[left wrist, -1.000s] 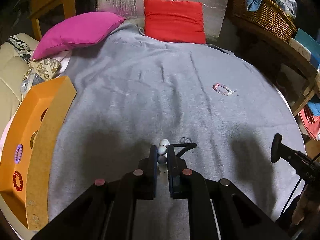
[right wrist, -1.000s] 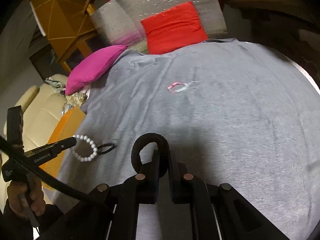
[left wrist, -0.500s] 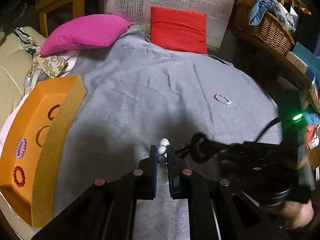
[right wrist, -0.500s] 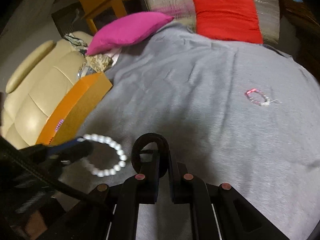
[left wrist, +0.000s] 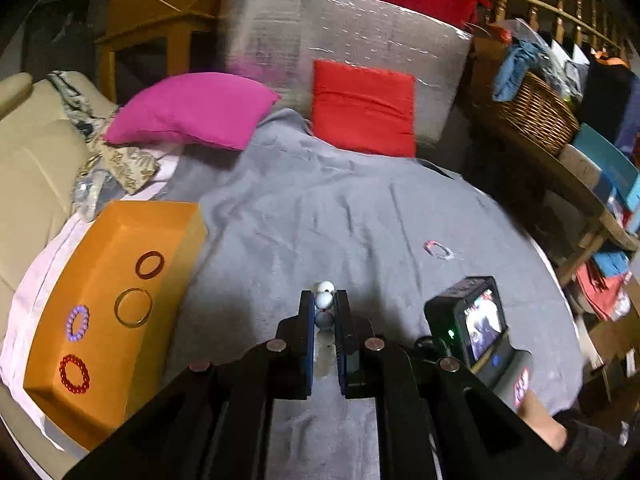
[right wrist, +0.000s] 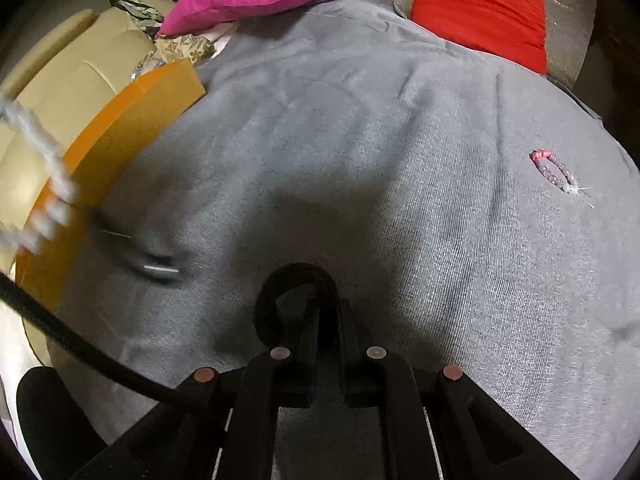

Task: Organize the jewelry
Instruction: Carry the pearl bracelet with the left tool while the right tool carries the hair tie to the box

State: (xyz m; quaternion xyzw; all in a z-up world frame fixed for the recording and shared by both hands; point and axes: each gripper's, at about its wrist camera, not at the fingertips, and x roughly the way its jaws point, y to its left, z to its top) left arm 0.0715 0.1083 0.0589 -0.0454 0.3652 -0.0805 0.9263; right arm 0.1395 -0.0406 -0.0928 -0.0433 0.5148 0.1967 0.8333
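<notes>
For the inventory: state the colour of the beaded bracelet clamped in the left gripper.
White pearl-like beads, clearest in the left wrist view.

A grey blanket (left wrist: 320,216) is the landmark. At its left edge sits an orange tray (left wrist: 100,392) holding a red bead bracelet (left wrist: 74,373), a lilac bead bracelet (left wrist: 77,322), a gold bangle (left wrist: 133,307) and a dark red bangle (left wrist: 149,265). On the blanket's right part lies a pink-and-white bracelet (left wrist: 438,249). At its far edge lean a magenta cushion (left wrist: 192,110) and a red cushion (left wrist: 362,108).
</notes>
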